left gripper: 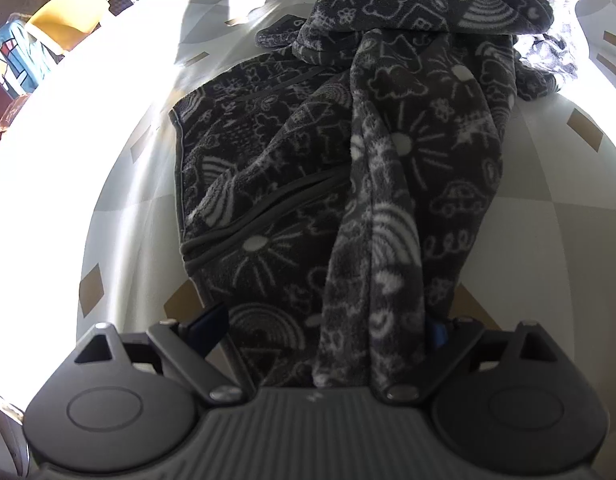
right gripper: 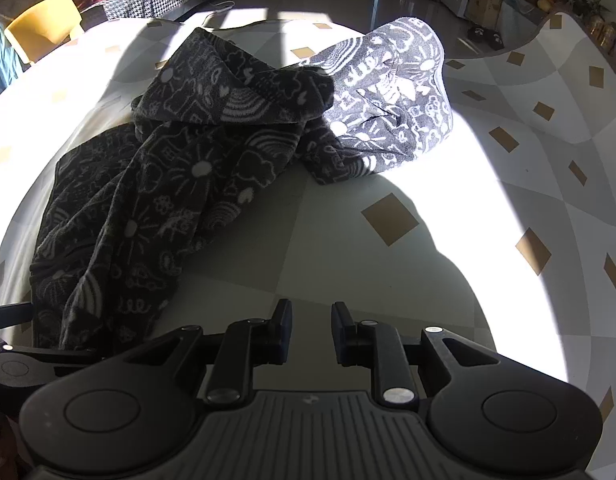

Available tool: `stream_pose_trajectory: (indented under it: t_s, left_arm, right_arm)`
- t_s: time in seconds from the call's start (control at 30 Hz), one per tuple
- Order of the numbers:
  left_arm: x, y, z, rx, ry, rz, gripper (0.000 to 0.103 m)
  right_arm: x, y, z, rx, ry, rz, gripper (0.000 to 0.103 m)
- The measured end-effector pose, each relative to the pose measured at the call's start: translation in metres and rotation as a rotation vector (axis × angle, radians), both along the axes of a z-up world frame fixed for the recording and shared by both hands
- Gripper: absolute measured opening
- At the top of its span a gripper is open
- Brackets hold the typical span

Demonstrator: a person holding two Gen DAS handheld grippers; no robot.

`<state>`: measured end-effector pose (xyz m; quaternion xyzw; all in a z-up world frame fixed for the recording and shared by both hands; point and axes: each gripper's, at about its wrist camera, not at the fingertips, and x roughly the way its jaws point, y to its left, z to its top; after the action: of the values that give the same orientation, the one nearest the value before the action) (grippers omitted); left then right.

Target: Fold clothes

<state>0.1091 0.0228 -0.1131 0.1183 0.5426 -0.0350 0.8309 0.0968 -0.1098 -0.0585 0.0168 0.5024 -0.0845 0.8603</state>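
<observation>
Dark fleece garment (right gripper: 155,184), printed with pale doodles, spread rumpled on the patterned tablecloth (right gripper: 392,220); hood (right gripper: 392,92) at 1 o'clock in the right wrist view, lit by sun, hem toward 8 o'clock. Left gripper (left gripper: 328,328) wide open, straddling the garment's near edge at 6 o'clock in the left wrist view; fabric bunched between the fingers, pads not pressing on it. Right gripper (right gripper: 312,328) narrowed to a small gap, nothing held, poised over bare cloth at 6 o'clock, garment edge just beside at 9 o'clock. Yellow chair (right gripper: 43,20) at 10 o'clock.
</observation>
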Motion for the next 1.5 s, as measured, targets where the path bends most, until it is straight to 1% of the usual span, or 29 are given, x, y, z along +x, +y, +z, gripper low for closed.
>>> stream_pose_trajectory:
  t_s: [0.03, 0.1, 0.13, 0.17, 0.23, 0.37, 0.47, 0.57, 0.63, 0.83, 0.97, 1.03, 1.17, 1.27, 1.4, 1.5]
  left_arm:
    - [-0.003, 0.001, -0.002, -0.01, 0.014, -0.001, 0.096]
    - [-0.004, 0.006, -0.006, -0.033, 0.069, 0.003, 0.099]
    - [-0.008, 0.009, -0.006, -0.039, 0.061, 0.016, 0.101]
    - [-0.011, 0.01, -0.004, -0.029, 0.046, 0.02, 0.1]
    - [-0.016, 0.008, 0.0, -0.007, 0.01, -0.009, 0.096]
    - [-0.021, 0.002, 0.011, 0.031, -0.036, -0.053, 0.093]
    - [-0.016, 0.0, 0.026, 0.022, -0.07, -0.055, 0.094]
    - [-0.003, -0.009, 0.045, 0.004, -0.097, -0.058, 0.098]
    - [0.008, -0.015, 0.051, 0.001, -0.114, -0.06, 0.1]
    - [0.04, -0.018, 0.067, 0.006, -0.115, -0.062, 0.103]
    - [0.062, -0.015, 0.072, 0.026, -0.121, -0.062, 0.103]
    - [0.074, -0.014, 0.07, 0.043, -0.116, -0.052, 0.103]
    - [0.095, -0.009, 0.061, 0.043, -0.115, -0.009, 0.103]
    - [0.107, -0.005, 0.055, 0.008, -0.072, 0.017, 0.103]
    - [0.115, -0.01, 0.053, 0.02, -0.078, 0.001, 0.103]
    - [0.122, -0.01, 0.05, 0.01, -0.064, 0.02, 0.103]
  right_arm:
    - [0.002, 0.0, 0.001, -0.005, -0.002, 0.007, 0.021]
    - [0.005, 0.001, 0.002, -0.004, -0.002, 0.014, 0.022]
    - [0.007, 0.001, 0.003, 0.0, -0.002, 0.015, 0.023]
    - [0.008, 0.001, 0.003, 0.003, -0.005, 0.016, 0.024]
    - [0.01, 0.001, 0.005, 0.009, -0.014, 0.018, 0.026]
    - [0.014, 0.002, 0.012, 0.012, -0.053, 0.031, 0.03]
    - [0.018, 0.003, 0.019, 0.021, -0.094, 0.045, 0.039]
    - [0.026, 0.006, 0.024, 0.027, -0.121, 0.06, 0.042]
    - [0.032, 0.011, 0.026, 0.021, -0.135, 0.073, 0.045]
    - [0.053, 0.027, 0.034, 0.02, -0.199, 0.143, 0.051]
    - [0.07, 0.033, 0.036, 0.011, -0.234, 0.174, 0.053]
    - [0.082, 0.033, 0.035, 0.013, -0.245, 0.183, 0.053]
    - [0.102, 0.034, 0.031, -0.023, -0.274, 0.192, 0.053]
    - [0.12, 0.029, 0.024, -0.008, -0.278, 0.179, 0.053]
    - [0.136, 0.026, 0.015, 0.01, -0.274, 0.181, 0.054]
    - [0.147, 0.027, 0.008, 0.017, -0.273, 0.196, 0.054]
